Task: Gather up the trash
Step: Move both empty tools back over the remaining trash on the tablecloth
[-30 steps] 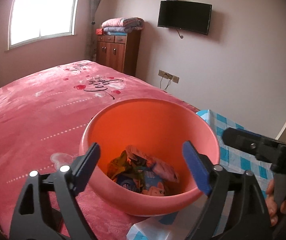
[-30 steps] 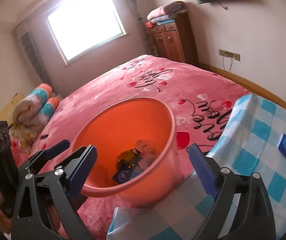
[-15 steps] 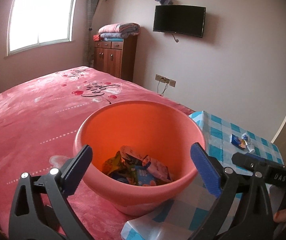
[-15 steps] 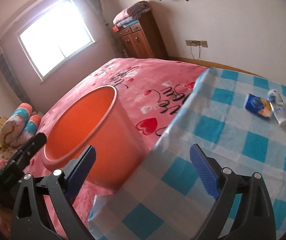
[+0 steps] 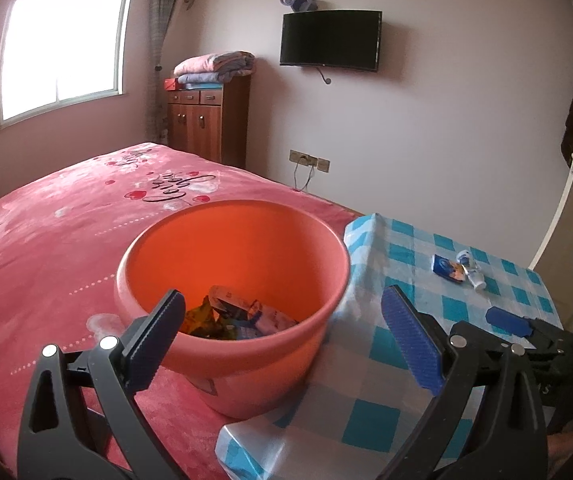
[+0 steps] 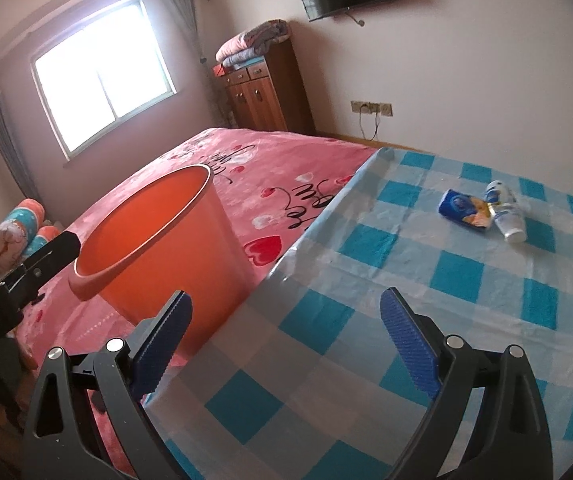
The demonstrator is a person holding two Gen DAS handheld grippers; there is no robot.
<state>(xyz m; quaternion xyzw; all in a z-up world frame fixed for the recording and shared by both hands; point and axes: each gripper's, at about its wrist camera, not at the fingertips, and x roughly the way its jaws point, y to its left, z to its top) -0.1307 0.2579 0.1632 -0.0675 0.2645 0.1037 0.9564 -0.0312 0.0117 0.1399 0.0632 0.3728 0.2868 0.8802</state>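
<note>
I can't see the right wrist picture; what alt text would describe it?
An open, empty claw points over a blue-checked table toward a blue snack packet and small white bottle. An orange bin stands left on a pink bed.

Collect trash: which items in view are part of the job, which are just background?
Job:
- orange bucket, wrappers already inside
- blue snack packet on the checked tablecloth
- small white bottle touching the packet
- right gripper, open, empty
- left gripper, open, empty

Background:
- bed cover
- cabinet, folded blankets
- TV
</note>
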